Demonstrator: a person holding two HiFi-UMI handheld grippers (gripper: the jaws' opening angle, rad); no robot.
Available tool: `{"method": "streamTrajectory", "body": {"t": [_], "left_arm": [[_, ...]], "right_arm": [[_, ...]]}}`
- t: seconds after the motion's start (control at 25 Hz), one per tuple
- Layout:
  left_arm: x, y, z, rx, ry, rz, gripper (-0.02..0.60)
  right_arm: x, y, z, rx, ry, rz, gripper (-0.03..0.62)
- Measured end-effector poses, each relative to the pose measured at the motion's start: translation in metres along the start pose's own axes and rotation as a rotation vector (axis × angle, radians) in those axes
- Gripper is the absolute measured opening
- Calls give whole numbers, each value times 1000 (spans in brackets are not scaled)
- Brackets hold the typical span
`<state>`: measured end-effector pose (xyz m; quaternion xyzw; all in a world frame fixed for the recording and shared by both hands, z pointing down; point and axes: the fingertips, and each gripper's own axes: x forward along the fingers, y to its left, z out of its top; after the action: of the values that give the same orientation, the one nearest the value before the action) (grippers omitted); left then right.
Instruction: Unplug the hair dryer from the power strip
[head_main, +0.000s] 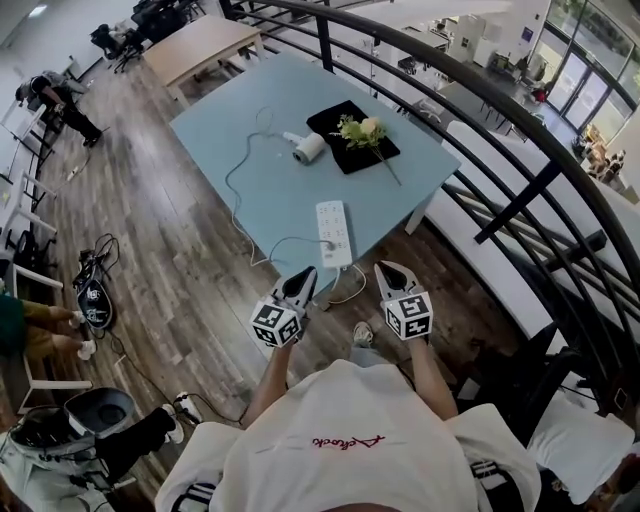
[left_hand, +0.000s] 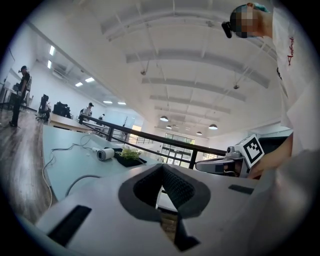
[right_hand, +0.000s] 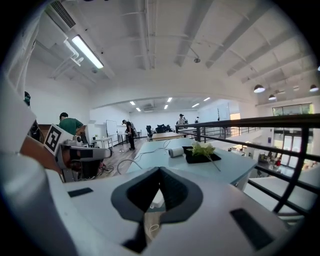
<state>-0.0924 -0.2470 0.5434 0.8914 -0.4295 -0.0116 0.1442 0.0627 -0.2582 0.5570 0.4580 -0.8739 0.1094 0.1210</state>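
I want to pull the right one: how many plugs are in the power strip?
1: a white plug at the near end of the power strip, on the blue table. It's small in view; another could be hidden.

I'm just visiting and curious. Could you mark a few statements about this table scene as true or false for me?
1. The white hair dryer lies on the pale blue table. True.
2. The white power strip hangs from the railing. False: it lies flat on the table, near the edge closest to the person.
3. The left gripper clamps a plug. False: its jaws are together with nothing between them.
4. The pale flowers lie on a black mat. True.
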Motion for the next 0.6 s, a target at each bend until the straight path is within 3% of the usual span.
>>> {"method": "streamTrajectory", "body": {"t": [0.6], "left_arm": [[80, 19, 17, 14, 16, 50, 9]], "right_arm": [[59, -45, 18, 10, 12, 124, 18]]}}
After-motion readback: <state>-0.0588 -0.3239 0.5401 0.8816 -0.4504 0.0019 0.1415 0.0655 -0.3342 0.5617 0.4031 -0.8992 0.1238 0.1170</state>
